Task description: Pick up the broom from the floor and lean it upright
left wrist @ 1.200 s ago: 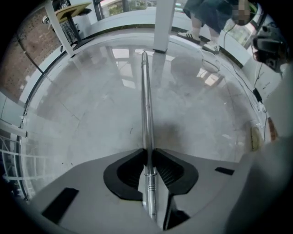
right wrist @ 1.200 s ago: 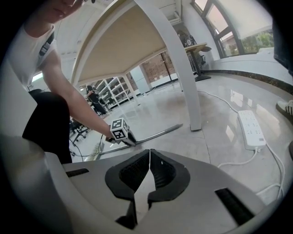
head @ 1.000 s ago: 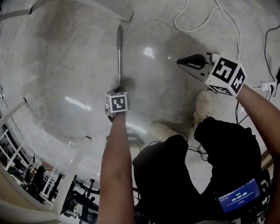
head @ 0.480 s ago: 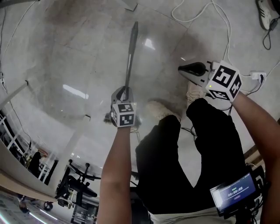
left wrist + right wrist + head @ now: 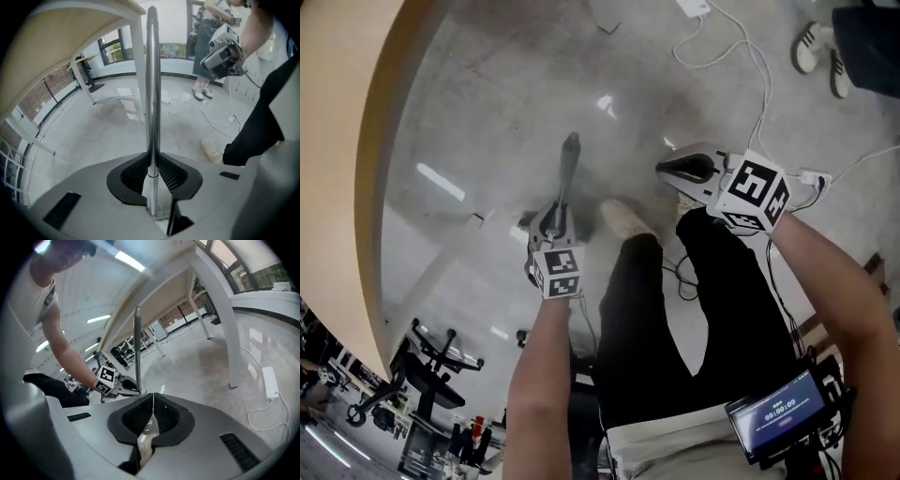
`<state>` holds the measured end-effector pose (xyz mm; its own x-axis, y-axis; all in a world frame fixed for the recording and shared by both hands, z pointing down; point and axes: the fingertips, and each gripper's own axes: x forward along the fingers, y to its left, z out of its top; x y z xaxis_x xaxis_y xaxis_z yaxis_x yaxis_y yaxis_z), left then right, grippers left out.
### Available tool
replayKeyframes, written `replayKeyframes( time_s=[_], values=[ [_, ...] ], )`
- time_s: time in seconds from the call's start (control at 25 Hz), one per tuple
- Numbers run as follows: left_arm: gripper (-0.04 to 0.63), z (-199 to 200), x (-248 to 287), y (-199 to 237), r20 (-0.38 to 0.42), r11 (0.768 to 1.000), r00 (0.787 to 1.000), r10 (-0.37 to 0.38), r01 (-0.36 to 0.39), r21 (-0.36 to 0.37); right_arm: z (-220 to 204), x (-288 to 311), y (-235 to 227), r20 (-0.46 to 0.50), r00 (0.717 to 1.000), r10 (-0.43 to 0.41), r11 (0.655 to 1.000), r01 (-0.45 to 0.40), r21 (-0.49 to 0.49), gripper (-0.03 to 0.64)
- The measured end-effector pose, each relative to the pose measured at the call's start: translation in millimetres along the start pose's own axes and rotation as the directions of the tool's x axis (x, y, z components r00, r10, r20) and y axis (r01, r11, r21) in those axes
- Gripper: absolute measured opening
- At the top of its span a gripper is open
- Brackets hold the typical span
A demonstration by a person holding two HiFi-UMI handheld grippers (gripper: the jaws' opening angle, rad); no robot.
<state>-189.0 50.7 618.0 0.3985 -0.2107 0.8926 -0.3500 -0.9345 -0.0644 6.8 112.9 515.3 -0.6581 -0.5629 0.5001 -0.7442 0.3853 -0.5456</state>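
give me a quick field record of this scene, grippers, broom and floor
left gripper: shut on the silver metal broom handle
right gripper: jaws together, nothing between them, apart from the handle
broom state: held tilted by one gripper, not yet leaned against anything
floor: pale glossy floor, white power strip lying on it

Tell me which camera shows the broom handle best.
The left gripper view: the broom handle runs up the middle of the picture, clamped in the left gripper. The head view shows it foreshortened from above; the right gripper view shows a thin, distant pole.
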Motion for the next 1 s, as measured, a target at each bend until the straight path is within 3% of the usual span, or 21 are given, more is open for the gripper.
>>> replayKeyframes(
  time_s=[0.16,0.28,0.36,0.48,0.64,0.72,0.84,1.0],
  values=[
    [0.077,-0.8,-61.7,22.1,0.042,0.994,0.998,0.046,-0.042,-0.103,58.0,-0.9,50.9,-0.031,1.0,0.003,0.999,-0.004,-0.045,0.018],
    [0.077,-9.3,-78.3,43.0,0.038,0.98,0.994,0.099,-0.09,-0.176,70.0,11.6,63.1,-0.035,0.999,0.01,0.999,-0.012,-0.046,0.018],
    [0.077,-13.8,-85.0,48.1,0.033,0.959,0.99,0.138,-0.126,-0.253,71.6,15.2,65.8,-0.055,0.998,0.021,0.999,-0.024,-0.046,0.018],
    [0.077,-24.9,-99.4,44.9,0.026,0.912,0.984,0.177,-0.155,-0.38,75.6,17.5,78.0,-0.094,0.994,0.051,0.997,-0.056,-0.045,0.018],
    [0.077,-41.9,-108.3,95.3,0.029,0.858,0.955,0.294,-0.251,-0.448,106.6,66.6,91.7,-0.05,0.989,0.14,0.983,-0.145,-0.114,0.018],
    [0.077,-50.9,-116.2,86.5,-0.001,0.824,0.949,0.314,-0.273,-0.496,105.3,68.3,108.9,-0.098,0.978,0.183,0.974,-0.194,-0.114,0.018],
    [0.077,-60.9,-123.9,63.5,-0.05,0.753,0.945,0.323,-0.288,-0.591,102.6,58.7,123.0,-0.169,0.958,0.233,0.963,-0.251,-0.099,0.018],
    [0.077,-69.0,-130.5,66.4,-0.091,0.659,0.93,0.355,-0.318,-0.682,109.9,65.3,129.5,-0.221,0.935,0.279,0.947,-0.306,-0.098,0.018]
  ],
)
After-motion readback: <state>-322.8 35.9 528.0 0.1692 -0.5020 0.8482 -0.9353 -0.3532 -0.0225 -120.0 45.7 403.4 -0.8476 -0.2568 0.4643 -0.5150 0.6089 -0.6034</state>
